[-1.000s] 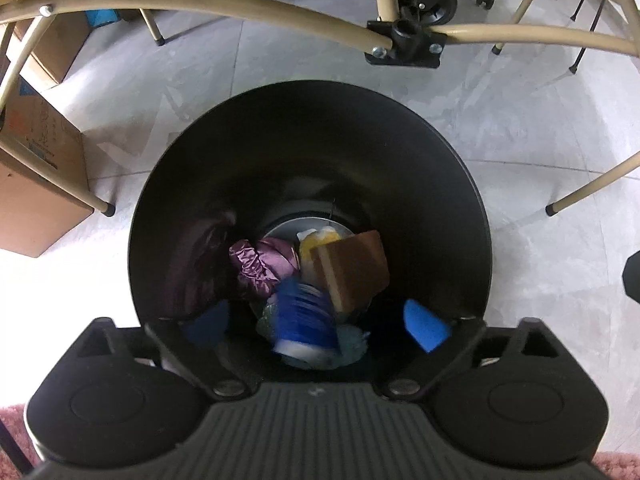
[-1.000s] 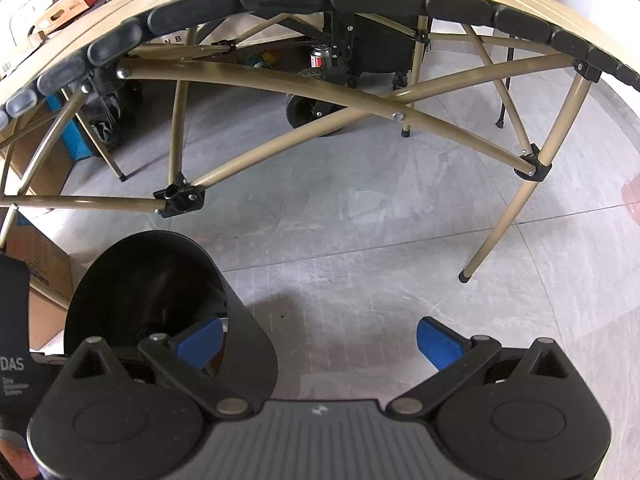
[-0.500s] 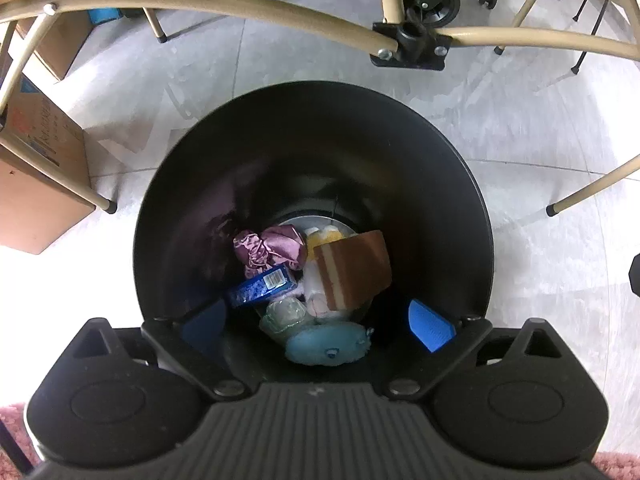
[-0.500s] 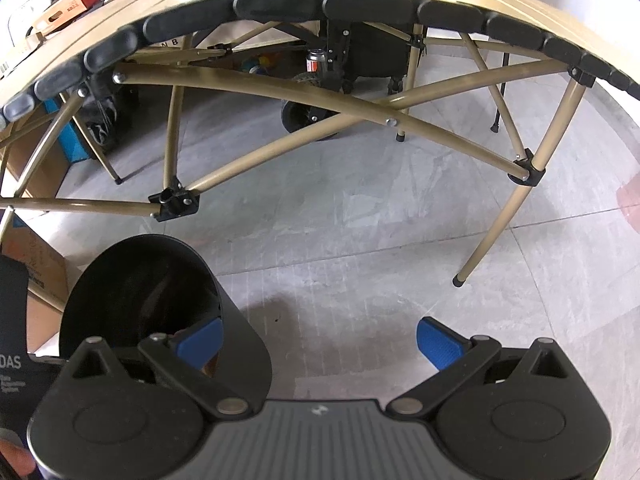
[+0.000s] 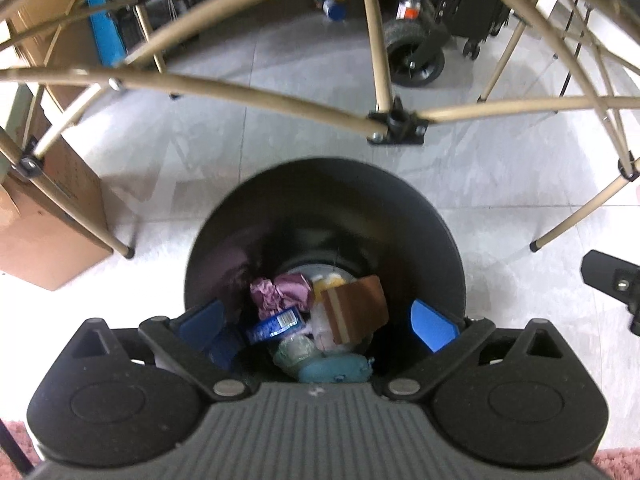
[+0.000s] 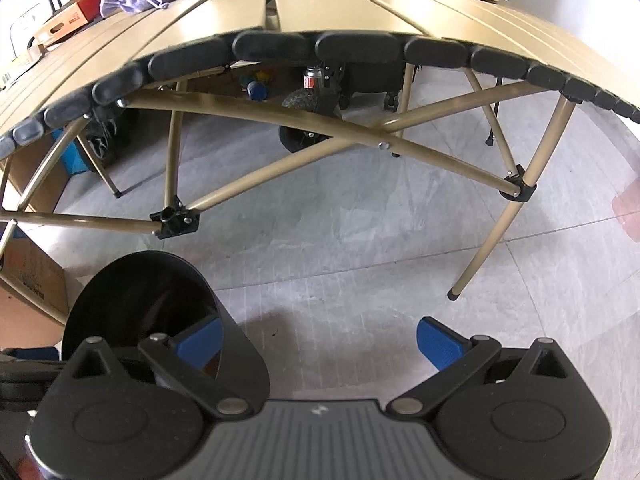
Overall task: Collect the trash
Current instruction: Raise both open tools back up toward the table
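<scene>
Trash (image 5: 316, 320) in bin (image 5: 324, 200) directly below left gripper (image 5: 316, 320) (jaws opening, empty)

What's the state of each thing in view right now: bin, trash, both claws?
Black round plastic bin: upright on the floor, no lid, partly filled.
Blue printed wrapper: lying inside the bin on the pile.
Crumpled purple wrapper: inside the bin.
Brown striped card packet: inside the bin, tilted.
Left claw: above the bin, jaws opening, nothing between them.
Right claw: open, empty, beside the bin.
</scene>
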Available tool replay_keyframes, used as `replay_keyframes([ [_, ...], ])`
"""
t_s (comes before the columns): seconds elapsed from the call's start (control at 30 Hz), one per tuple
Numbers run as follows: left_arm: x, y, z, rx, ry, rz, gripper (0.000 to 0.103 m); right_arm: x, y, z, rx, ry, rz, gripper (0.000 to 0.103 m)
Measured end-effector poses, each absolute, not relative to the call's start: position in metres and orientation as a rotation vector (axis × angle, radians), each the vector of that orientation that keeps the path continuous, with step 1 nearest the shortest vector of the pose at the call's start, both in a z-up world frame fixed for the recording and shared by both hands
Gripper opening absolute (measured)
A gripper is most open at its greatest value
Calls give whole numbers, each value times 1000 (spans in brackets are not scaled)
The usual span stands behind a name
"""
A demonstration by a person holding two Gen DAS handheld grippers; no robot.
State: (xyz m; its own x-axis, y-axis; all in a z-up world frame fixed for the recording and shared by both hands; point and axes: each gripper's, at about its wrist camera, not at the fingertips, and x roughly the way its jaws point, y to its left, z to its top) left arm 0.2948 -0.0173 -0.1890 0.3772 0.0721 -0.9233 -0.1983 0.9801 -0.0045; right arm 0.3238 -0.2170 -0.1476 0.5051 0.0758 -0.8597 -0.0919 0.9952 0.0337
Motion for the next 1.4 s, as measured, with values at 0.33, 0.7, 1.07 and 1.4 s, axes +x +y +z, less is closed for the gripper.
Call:
replay_keyframes([
  [0.33, 274, -17, -153, -102, 1054, 133, 103, 322, -214, -142, -20, 1021, 109, 103],
  [0.7, 240, -11, -93, -127, 826, 106, 103, 298, -226, -93, 40, 861, 152, 103],
  [1.07, 226, 0, -41, -151, 583, 110, 103, 285, -240, -39, 133, 616, 241, 103],
  [1.4, 237, 8, 1, -108, 412, 160, 103, 297, -234, -6, 193, 465, 320, 103],
])
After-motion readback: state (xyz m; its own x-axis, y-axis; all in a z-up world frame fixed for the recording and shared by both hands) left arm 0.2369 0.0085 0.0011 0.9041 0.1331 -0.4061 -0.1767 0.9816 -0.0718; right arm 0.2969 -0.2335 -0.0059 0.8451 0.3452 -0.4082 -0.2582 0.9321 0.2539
